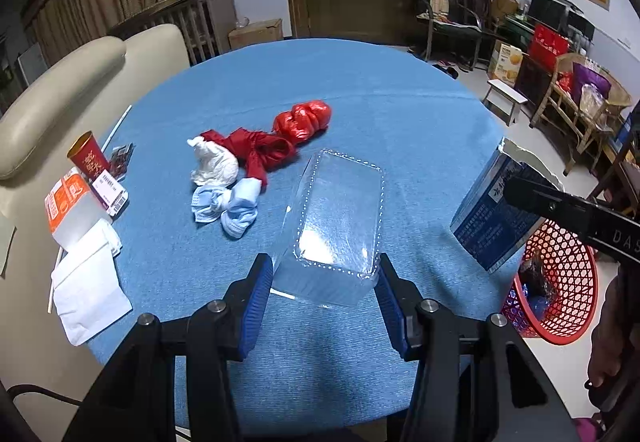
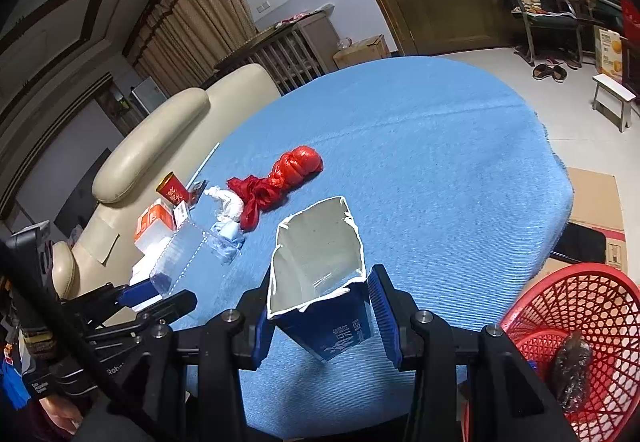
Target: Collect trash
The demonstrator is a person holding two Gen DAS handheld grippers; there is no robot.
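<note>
Your right claw [image 2: 326,316] is clenched on the torn-open blue carton [image 2: 320,274], its blue pads pressed to either side while the silver-lined mouth faces up and away from you. Your left claw [image 1: 324,298] has its fingers on either side of the clear plastic tray [image 1: 336,222]; the tray appears lifted off the cloth in the right view, so you seem to be grasping it, though contact on the pads is hard to confirm through the transparent wall.

Just beside your right claw, off the table's edge, sits the red mesh basket [image 2: 580,326] with a dark wrapped lump already inside. I judge you are mid-carry: both hands loaded, the basket the destination. The next move calls for swinging the carton over the basket rim and releasing it there, then bringing the tray across the blue table [image 1: 400,122] to follow. Keep the tray's grip gentle; thin plastic like that will likely buckle or pop out if squeezed.

Farther out on the table, trash waits: crumpled blue face masks [image 1: 228,206], a white tissue wad [image 1: 214,164] touching the red plastic bag [image 1: 288,134], which trails toward the centre. At the left edge lie a white napkin [image 1: 88,290], an orange-and-white box [image 1: 68,206], a red paper cup [image 1: 88,156] and a straw [image 1: 116,126].
</note>
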